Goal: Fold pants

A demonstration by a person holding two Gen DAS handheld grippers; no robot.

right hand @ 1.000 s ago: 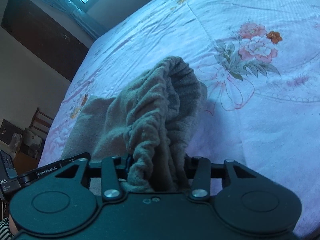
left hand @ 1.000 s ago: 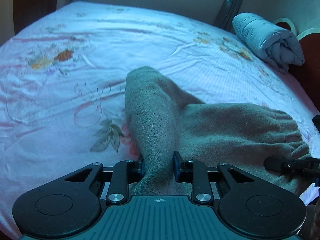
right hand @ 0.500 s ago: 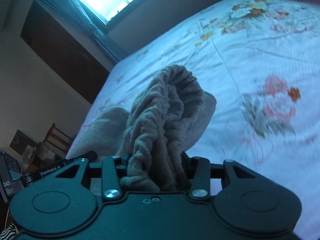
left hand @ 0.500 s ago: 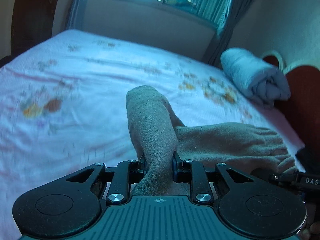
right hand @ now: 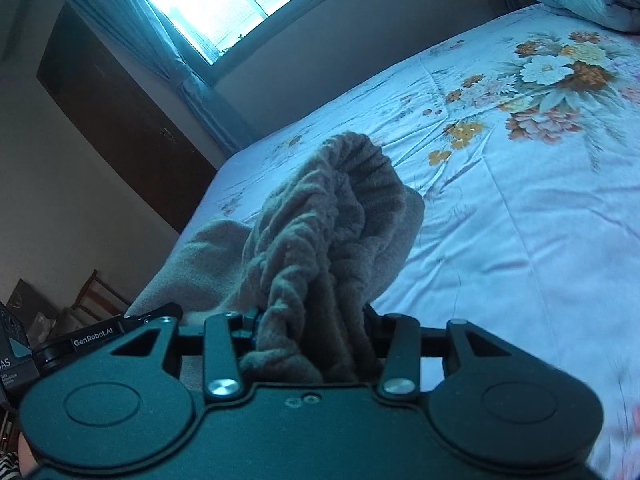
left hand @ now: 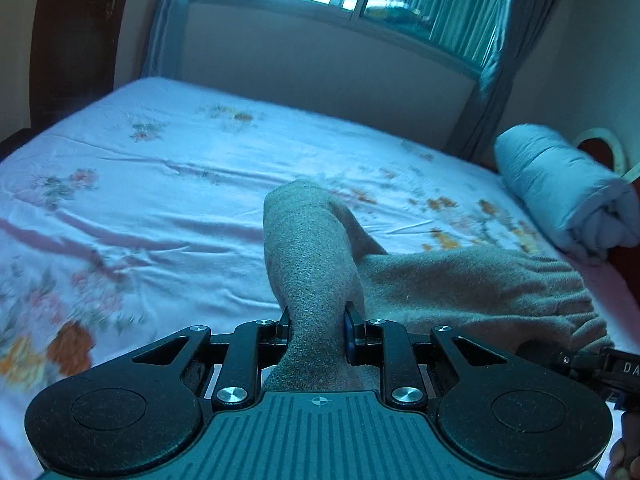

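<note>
Grey-brown fleece pants hang between my two grippers above the bed. My left gripper is shut on a smooth fold of the pants, which rises in a hump in front of its fingers. In the right wrist view the gathered elastic waistband bunches up out of my right gripper, which is shut on it. The rest of the pants trails left toward the other gripper. The tip of the right gripper shows at the right edge of the left wrist view.
The bed has a white sheet printed with flowers. A rolled blue-grey duvet lies at the bed's right side by a headboard. A window with curtains is on the far wall. A dark door and a chair stand beyond the bed.
Both grippers have lifted and travelled with the pants held, and both views have tipped up from the sheet to the window and far wall. Both grips are unchanged.
</note>
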